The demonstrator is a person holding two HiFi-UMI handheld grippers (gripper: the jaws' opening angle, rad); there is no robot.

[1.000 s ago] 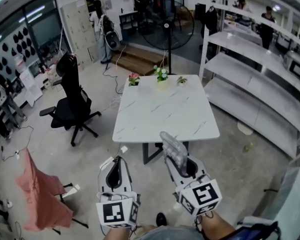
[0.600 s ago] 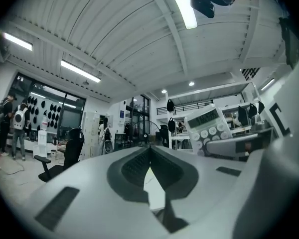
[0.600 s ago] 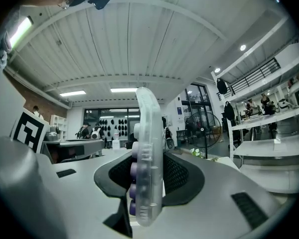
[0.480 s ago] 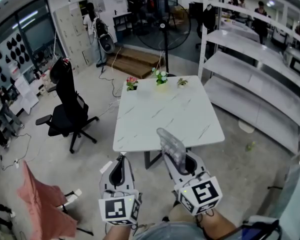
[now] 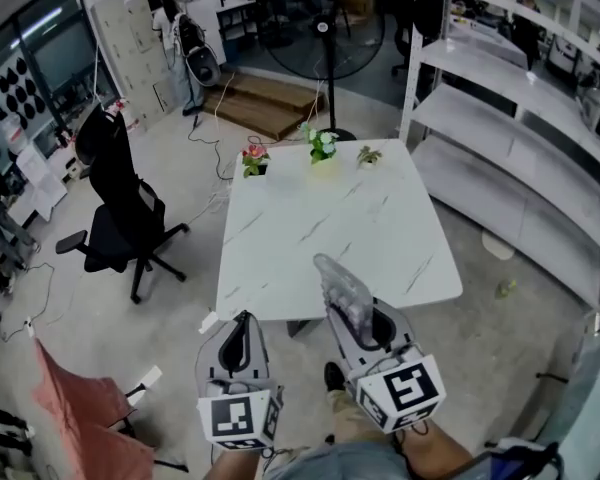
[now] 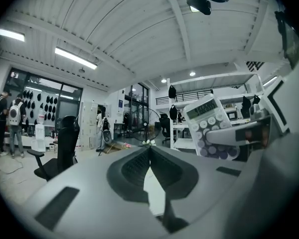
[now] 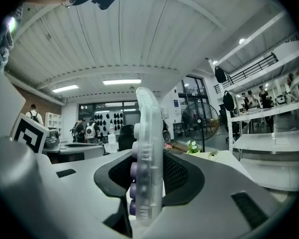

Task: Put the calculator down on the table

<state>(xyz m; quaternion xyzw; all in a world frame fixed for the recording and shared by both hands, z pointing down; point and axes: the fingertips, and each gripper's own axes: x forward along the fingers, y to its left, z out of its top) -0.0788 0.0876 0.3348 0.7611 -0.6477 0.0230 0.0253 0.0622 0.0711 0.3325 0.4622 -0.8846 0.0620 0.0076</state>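
A clear-cased calculator with purple and white keys stands on edge between the jaws of my right gripper, which is shut on it. It is held in the air just short of the near edge of the white marble table. The right gripper view shows the calculator edge-on, pinched between the dark pads. My left gripper hangs beside it to the left, jaws shut with nothing in them, their tips meeting. From the left gripper view the calculator shows its display and keys.
Three small potted plants stand along the table's far edge. A black office chair is on the left, a standing fan beyond the table, white shelving on the right, and a red cloth at lower left.
Both grippers have moved forward towards the table's near edge, the calculator still held in the right one. The table now lies closer and lower in the head view.
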